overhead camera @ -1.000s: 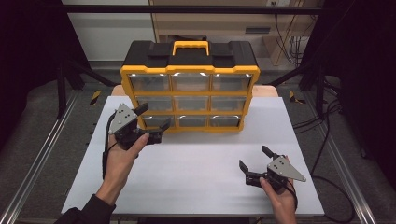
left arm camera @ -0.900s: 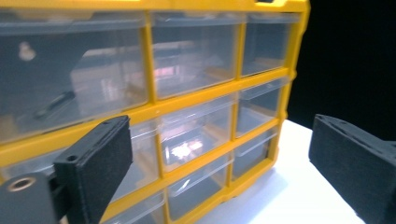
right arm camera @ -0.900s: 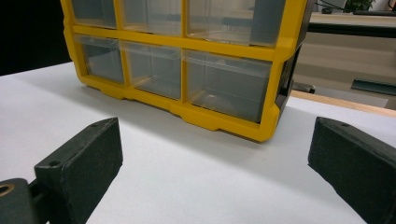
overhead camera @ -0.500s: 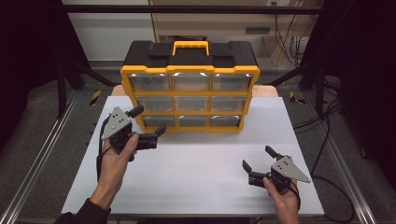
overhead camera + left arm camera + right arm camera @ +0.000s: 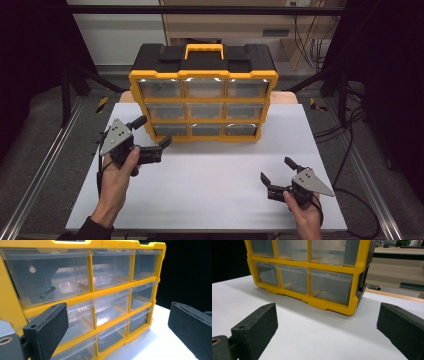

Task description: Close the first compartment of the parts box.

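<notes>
Yellow-and-black plastic drawer organizer (image 5: pixel 203 92) with nine clear drawers stands upright at the back middle of the white bench (image 5: pixel 210 175), black top with a yellow carry handle (image 5: pixel 204 50). Left gripper (image 5: pixel 151 135) sits just off its lower left corner, fingers spread, holding nothing; left gripper view looks straight at the drawer fronts (image 5: pixel 110 312). Right gripper (image 5: pixel 277 172) is near the front right of the bench, well apart from the organizer, fingers spread, empty.

Handling, by judgement: rigid hard-plastic case, bulky, probably fairly light since the drawers look mostly empty; one small dark item (image 5: pixel 47 292) sits in the top left drawer. Clear fronts are smooth and slippery, so pinch a drawer's top lip to pull it, or take the handle to lift the whole thing.

Versus half a second ago: left gripper has dropped slightly lower and nearer the person at the same corner; right gripper barely shifted; organizer unmoved.
</notes>
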A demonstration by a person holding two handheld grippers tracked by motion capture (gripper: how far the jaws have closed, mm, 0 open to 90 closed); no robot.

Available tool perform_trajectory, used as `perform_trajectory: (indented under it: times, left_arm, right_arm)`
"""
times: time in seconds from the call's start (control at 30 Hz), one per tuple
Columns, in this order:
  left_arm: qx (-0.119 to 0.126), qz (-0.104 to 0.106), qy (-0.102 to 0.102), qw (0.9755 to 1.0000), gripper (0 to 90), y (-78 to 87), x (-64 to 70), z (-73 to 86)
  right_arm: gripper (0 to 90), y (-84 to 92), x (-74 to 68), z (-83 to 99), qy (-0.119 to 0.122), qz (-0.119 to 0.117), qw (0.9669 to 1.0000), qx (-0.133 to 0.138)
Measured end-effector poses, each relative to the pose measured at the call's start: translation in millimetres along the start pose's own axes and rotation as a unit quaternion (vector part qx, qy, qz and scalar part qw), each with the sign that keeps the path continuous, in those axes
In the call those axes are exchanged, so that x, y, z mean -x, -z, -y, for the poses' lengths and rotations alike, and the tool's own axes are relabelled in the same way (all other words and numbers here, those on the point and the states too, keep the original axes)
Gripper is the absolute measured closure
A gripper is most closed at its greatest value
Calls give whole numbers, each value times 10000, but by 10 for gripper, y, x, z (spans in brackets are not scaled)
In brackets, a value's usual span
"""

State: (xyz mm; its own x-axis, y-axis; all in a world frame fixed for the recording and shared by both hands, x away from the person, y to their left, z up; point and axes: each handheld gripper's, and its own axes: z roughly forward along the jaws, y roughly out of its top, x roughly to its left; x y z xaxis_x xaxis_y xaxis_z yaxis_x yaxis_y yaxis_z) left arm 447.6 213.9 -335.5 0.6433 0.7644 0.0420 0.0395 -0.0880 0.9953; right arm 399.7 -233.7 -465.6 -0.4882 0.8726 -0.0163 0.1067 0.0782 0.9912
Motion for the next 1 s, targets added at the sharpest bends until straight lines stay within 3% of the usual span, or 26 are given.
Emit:
perform_trajectory:
  times: [0.27, 0.67, 1.0]
  left_arm:
    - [-72, -2, -127, 9999, 27, 48, 0, 125]
    - [-113, -19, 49, 9999, 27, 127, -46, 329]
    - [-163, -99, 37, 9998, 28, 200, -77, 477]
  right_arm:
    - [40, 19, 23, -18, -78, -31, 10000, 23]
    - [40, 36, 36, -24, -46, -54, 10000, 28]
    - [40, 44, 21, -35, -54, -63, 10000, 27]
